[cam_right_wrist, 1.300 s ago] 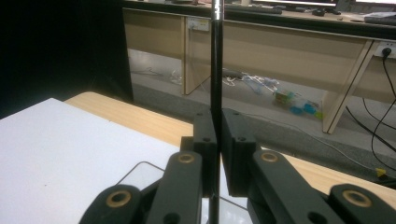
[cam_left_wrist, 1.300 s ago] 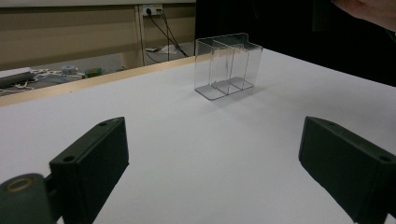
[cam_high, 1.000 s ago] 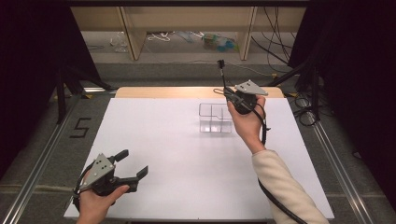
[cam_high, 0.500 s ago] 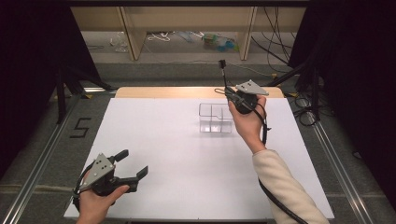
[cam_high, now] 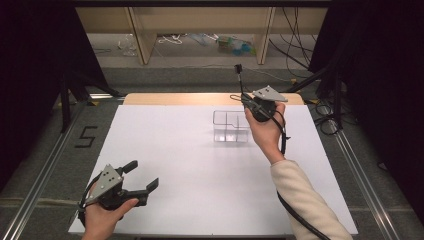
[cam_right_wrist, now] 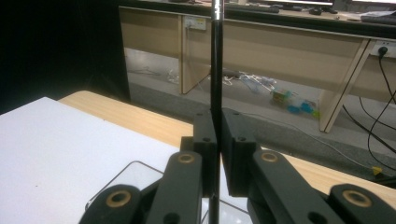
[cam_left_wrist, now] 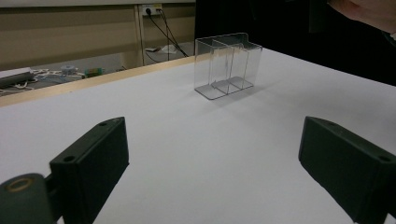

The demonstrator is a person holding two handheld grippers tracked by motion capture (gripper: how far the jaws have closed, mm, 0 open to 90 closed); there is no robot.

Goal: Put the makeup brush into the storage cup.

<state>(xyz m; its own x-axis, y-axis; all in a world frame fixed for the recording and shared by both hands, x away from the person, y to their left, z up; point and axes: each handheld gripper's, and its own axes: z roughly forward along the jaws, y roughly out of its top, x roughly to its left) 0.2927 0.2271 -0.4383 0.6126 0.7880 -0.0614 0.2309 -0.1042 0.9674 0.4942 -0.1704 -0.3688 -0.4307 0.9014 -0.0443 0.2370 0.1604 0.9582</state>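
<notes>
High view: right gripper (cam_high: pixel 248 101) pinches thin black rod (cam_high: pixel 240 80) upright over clear plastic two-cell holder (cam_high: pixel 231 127) at table's far right, left gripper (cam_high: pixel 142 176) spread near left; rod may miss the cell or tip the light holder.

Lab: black curtains (cam_high: pixel 30 75), floor cables (cam_high: pixel 300 55), railed table (cam_high: pixel 200 165).

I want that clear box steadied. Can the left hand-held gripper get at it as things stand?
Probably yes. The left hand-held gripper has its jaws open, and only bare white table lies between it and the clear box. The right hand-held gripper, shut on a thin black rod, is above the box's far side.
</notes>
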